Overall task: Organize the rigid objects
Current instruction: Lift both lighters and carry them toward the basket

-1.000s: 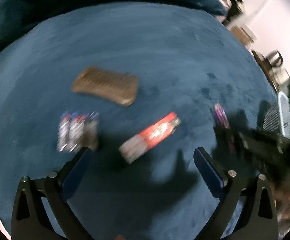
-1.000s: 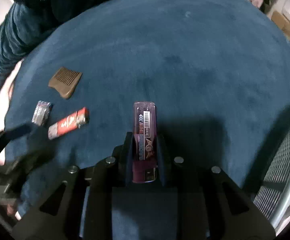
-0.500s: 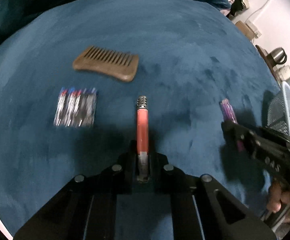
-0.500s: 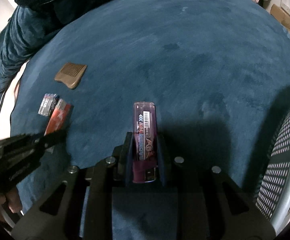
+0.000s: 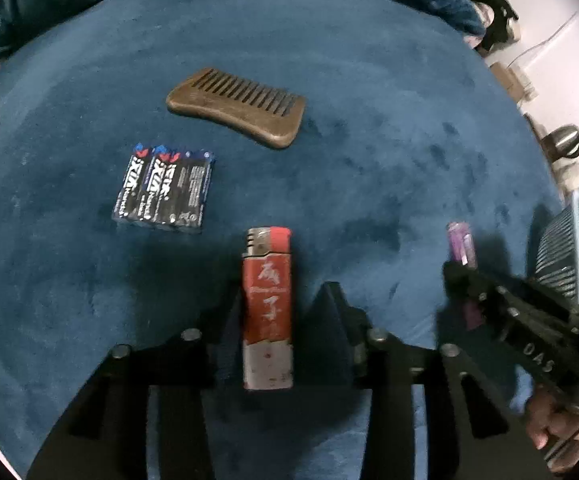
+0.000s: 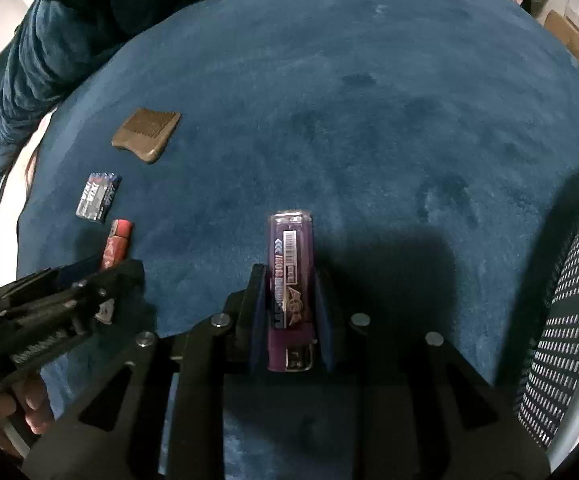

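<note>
My left gripper [image 5: 277, 308] is shut on a red lighter [image 5: 267, 300], which points forward above the blue cloth. My right gripper [image 6: 289, 292] is shut on a purple lighter [image 6: 291, 276]. The purple lighter also shows in the left wrist view [image 5: 461, 240], and the red lighter in the right wrist view [image 6: 117, 242]. A brown wooden comb [image 5: 237, 106] lies further back on the cloth. A pack of batteries [image 5: 165, 188] lies in front of the comb, to the left.
A blue velvet cloth [image 6: 369, 100] covers the surface. A white mesh basket [image 6: 569, 320] stands at the right edge, also in the left wrist view [image 5: 569, 252]. Dark blue fabric is bunched at the far side [image 6: 49, 48].
My left gripper closed on the red lighter, which lay loose on the cloth one second ago, and lifted it; the lighter has since turned flat side up. My right gripper kept its hold on the purple lighter.
</note>
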Demonstrator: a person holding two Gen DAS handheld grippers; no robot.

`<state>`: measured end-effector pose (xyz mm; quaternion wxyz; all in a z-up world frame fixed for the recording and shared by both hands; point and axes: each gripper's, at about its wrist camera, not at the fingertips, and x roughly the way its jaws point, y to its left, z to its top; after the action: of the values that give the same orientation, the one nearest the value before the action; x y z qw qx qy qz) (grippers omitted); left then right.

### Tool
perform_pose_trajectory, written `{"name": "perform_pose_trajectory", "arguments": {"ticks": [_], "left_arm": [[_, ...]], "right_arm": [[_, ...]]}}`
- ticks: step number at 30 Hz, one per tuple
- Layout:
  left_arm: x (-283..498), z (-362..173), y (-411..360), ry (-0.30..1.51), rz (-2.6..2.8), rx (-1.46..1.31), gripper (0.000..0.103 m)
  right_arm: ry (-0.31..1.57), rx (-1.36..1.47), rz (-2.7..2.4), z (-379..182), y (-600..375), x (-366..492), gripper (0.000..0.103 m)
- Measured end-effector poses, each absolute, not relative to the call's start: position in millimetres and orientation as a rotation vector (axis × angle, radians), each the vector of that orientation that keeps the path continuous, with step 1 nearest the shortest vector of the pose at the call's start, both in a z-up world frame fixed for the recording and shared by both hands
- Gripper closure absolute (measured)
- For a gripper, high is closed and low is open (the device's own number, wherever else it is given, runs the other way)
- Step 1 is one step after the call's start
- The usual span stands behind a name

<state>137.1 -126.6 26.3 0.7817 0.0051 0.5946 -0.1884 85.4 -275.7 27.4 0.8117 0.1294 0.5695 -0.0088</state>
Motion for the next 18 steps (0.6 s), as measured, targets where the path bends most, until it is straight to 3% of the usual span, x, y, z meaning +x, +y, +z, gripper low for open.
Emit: {"name": "perform_pose_trajectory", "arguments": {"ticks": [1,18], "left_arm": [[135.7,27.4,-126.3,1.286,-0.405,0.012,0.081],[69.3,87.7,-109.0,1.214,-0.411,-0.002,0.081]], "right_arm": [[1.216,0.265,-0.022,28.6,-274.3,85.4,0.08],[1.11,0.282,0.052,82.2,-255.8,28.8,0.08]]}}
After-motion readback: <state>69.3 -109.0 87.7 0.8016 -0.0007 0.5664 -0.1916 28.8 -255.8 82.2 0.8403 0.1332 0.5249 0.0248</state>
